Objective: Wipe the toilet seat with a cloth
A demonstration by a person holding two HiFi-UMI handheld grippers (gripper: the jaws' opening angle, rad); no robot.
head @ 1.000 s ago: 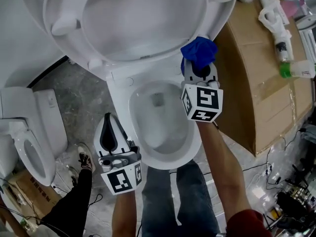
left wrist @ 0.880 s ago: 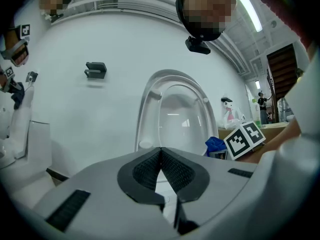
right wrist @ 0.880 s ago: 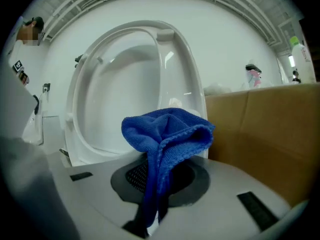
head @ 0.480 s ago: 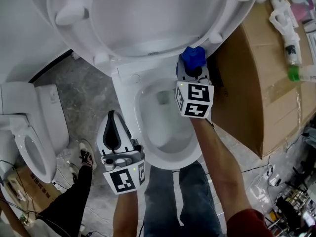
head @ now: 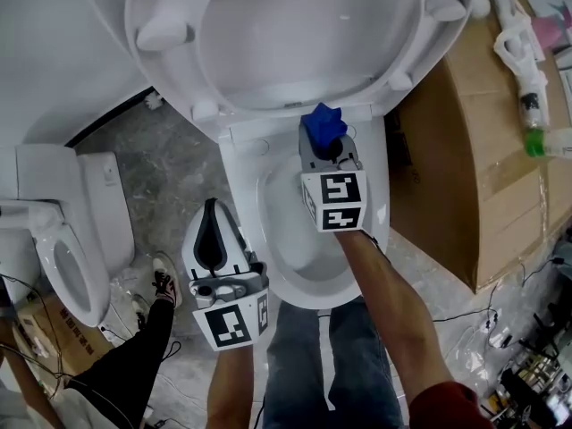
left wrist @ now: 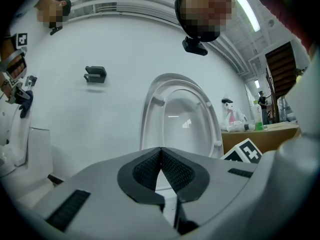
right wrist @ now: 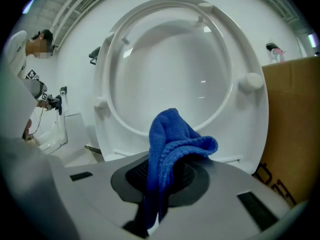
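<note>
Above the white toilet bowl (head: pixel 243 186), right gripper (head: pixel 325 146), jaws tight on blue cloth (head: pixel 322 121); left gripper (head: pixel 212 211), jaws together, empty.

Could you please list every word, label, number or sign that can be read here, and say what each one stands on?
No word or number can be read.
Cubes on left gripper and right gripper: black-and-white square markers, no letters.
Cardboard box: dark print at its lower edge, cut off, unreadable.
Bottle on the box: label too small.
Blue cloth: no tag shows.
</note>
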